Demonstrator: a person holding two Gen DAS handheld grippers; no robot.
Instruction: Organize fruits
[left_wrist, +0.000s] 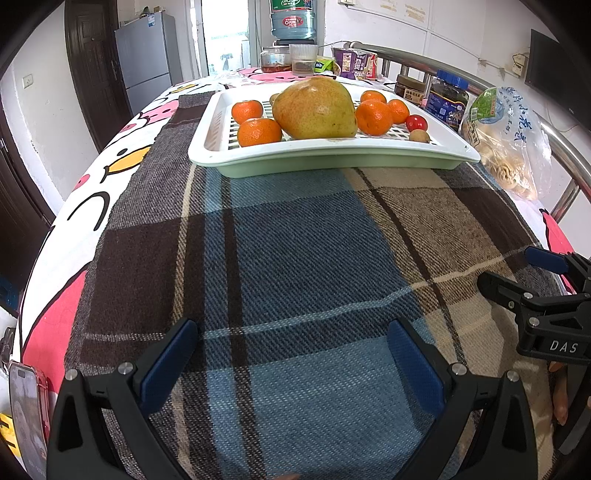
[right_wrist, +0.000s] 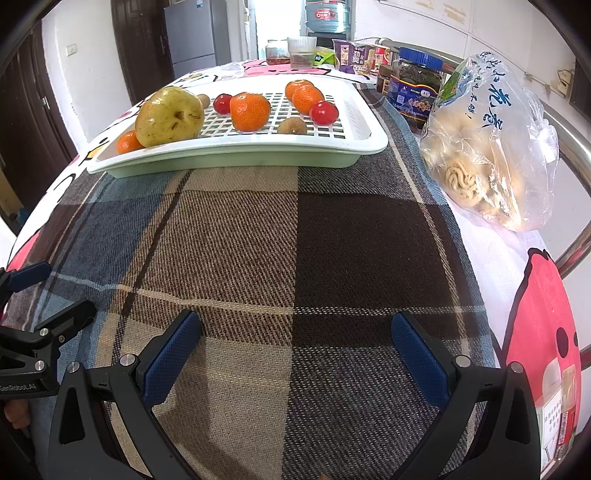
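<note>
Fruit sits in the white tray (left_wrist: 332, 157) at 12 o'clock: large pear (left_wrist: 316, 109) centre, tangerines (left_wrist: 258, 132) around it. Left gripper (left_wrist: 291, 363) and right gripper (right_wrist: 295, 354) gape empty over the plaid cloth (right_wrist: 258, 240). Risk: nudging the pear rolls neighbouring fruit

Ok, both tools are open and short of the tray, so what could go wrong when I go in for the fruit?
1. The big pear lies on its side against a mandarin at the tray's near rim; nudging either could roll fruit out.
2. The small red fruits look smooth and round, likely to slip from the right tool.
</note>
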